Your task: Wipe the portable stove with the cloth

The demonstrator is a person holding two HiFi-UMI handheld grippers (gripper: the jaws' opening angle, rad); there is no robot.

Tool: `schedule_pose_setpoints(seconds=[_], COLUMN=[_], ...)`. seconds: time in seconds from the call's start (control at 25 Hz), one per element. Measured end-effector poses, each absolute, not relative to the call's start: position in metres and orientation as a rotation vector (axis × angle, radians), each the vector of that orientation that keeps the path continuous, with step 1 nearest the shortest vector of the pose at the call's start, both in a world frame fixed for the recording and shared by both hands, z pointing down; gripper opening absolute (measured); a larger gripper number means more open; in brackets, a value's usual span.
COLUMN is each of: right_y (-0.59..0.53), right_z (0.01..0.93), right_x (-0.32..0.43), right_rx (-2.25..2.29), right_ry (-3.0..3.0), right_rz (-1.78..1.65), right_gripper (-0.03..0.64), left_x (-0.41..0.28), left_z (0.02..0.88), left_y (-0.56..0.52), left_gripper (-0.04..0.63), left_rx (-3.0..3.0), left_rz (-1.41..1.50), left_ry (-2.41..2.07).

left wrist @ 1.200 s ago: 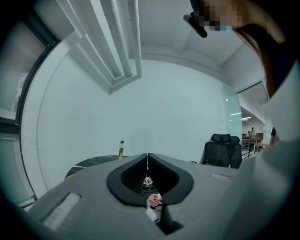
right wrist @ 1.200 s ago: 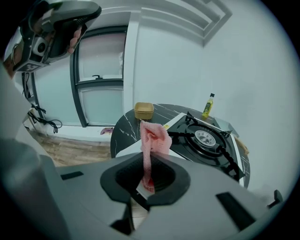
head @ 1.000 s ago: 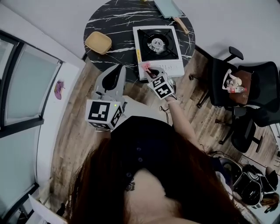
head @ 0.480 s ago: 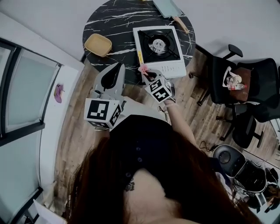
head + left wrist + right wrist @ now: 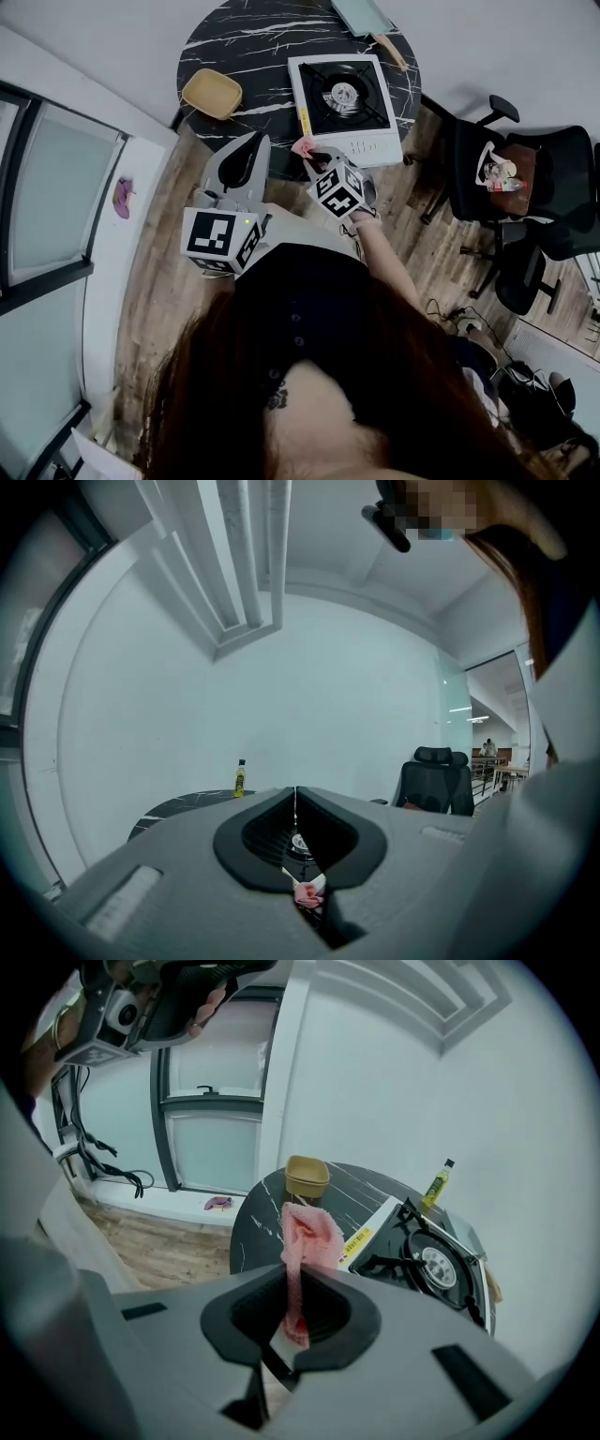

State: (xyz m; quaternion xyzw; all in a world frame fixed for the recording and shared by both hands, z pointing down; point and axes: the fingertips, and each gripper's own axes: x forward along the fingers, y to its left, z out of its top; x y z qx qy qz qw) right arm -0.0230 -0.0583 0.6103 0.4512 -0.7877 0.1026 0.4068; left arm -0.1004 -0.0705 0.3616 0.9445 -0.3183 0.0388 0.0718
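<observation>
Right gripper [image 5: 292, 1314] clamping pink cloth [image 5: 306, 1230], cloth poking up past jaws, hovering right by near corner of stove [image 5: 347, 101] (stove sitting on black table [image 5: 246, 39]). Left gripper [image 5: 295, 791] staying off to side, jaws pressing together, gripping nothing.

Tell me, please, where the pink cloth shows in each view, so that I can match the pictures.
Head view: the cloth is above centre, off the stove's near left corner.
Left gripper view: low centre, a small pink patch seen beyond the closed jaws.
Right gripper view: centre, pinched between the jaws and standing up above them.
Shared landmark: the black marbled table.
</observation>
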Motion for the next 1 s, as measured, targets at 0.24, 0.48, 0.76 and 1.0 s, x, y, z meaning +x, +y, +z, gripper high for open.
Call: schedule_pose_setpoints(seconds=[0.24, 0.48, 0.76, 1.0], right_y=[-0.068, -0.081, -0.097, -0.111], right_z=[0.61, 0.611, 0.611, 0.613], right_x=[-0.025, -0.027, -0.027, -0.023], right_rx=[1.117, 1.116, 1.155, 1.184], right_ry=[-1.94, -1.907, -1.87, -1.802], right_rz=[0.214, 0.198, 0.211, 0.207], right_gripper=[0.034, 0.034, 0.032, 0.034], left_x=[-0.108, -0.113, -0.122, -0.129], left_z=[0.363, 0.364, 0.365, 0.369], left_y=[-0.081, -0.094, -0.111, -0.125], left_gripper=[0.015, 0.015, 0.015, 0.015], left_rx=[2.829, 2.829, 2.827, 2.821], left_rz=[0.11, 0.111, 0.111, 0.118], left_ry=[-0.956, -0.943, -0.937, -0.931])
